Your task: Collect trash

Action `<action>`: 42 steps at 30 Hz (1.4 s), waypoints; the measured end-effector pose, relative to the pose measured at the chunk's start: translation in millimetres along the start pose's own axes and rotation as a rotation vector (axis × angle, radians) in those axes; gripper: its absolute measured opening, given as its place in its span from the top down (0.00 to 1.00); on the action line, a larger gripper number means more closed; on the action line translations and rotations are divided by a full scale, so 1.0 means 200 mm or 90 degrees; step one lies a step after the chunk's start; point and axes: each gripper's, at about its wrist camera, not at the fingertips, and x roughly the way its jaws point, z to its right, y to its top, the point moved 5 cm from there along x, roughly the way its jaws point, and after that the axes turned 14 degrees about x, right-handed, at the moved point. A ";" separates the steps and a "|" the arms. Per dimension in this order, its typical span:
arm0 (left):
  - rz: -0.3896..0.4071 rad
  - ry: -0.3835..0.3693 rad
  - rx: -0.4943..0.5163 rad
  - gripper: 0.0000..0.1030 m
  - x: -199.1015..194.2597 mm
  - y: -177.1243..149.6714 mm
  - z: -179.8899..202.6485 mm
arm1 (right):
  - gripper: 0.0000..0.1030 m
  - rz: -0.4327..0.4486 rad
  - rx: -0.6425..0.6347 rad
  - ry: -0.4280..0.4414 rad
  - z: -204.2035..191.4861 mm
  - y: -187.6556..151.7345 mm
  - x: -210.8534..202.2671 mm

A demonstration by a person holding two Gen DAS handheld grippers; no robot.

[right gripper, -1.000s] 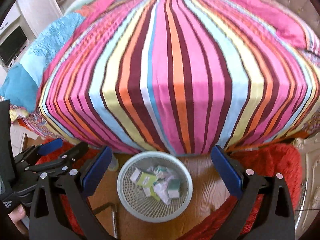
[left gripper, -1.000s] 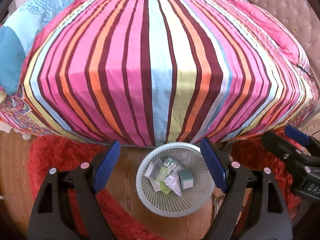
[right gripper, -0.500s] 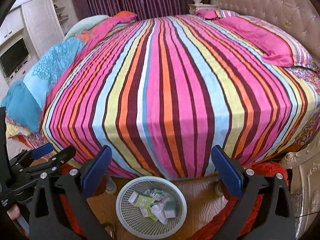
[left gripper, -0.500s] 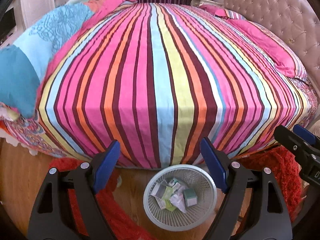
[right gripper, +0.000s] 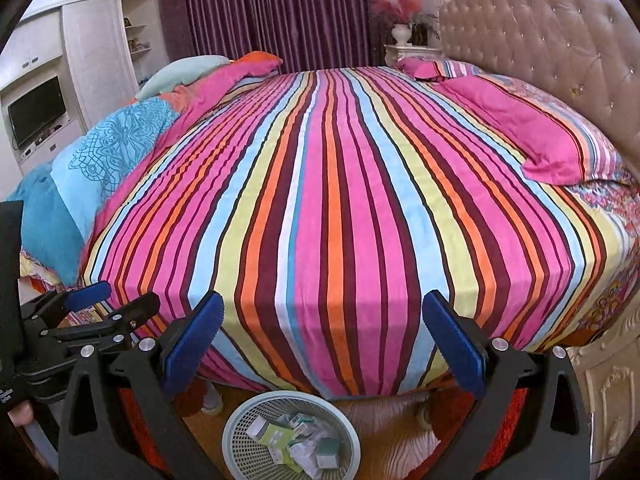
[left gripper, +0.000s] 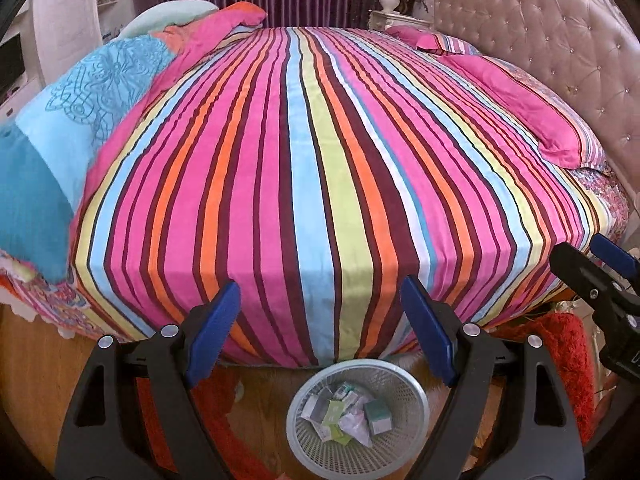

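Note:
A pale mesh waste basket point(left gripper: 412, 392) point(right gripper: 236, 432) stands on the wooden floor at the foot of the bed. Inside it lie several small boxes and crumpled papers point(left gripper: 346, 414) point(right gripper: 298, 442). My left gripper point(left gripper: 320, 328) hangs above the basket, open, with nothing between its blue pads. My right gripper point(right gripper: 322, 338) is open too and holds nothing. Each gripper shows at the edge of the other's view: the right one point(left gripper: 596, 272) at the right, the left one point(right gripper: 104, 304) at the left. No loose trash shows on the striped bedspread point(left gripper: 320, 160).
The bed fills most of both views, with pink pillows point(right gripper: 532, 132) by the tufted headboard point(right gripper: 540, 40) and a blue quilt point(left gripper: 60, 128) at the left. A red shaggy rug point(left gripper: 568, 360) lies around the basket. A wardrobe and a screen point(right gripper: 36, 112) stand far left.
Both grippers have risen and tipped upward. The basket has slid toward the bottom edge of both views, and the far end of the bed, the curtains and the headboard have come into sight.

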 end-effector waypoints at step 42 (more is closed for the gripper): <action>0.014 0.010 -0.017 0.22 0.06 0.31 -0.12 | 0.08 0.008 0.022 -0.010 0.03 0.21 0.10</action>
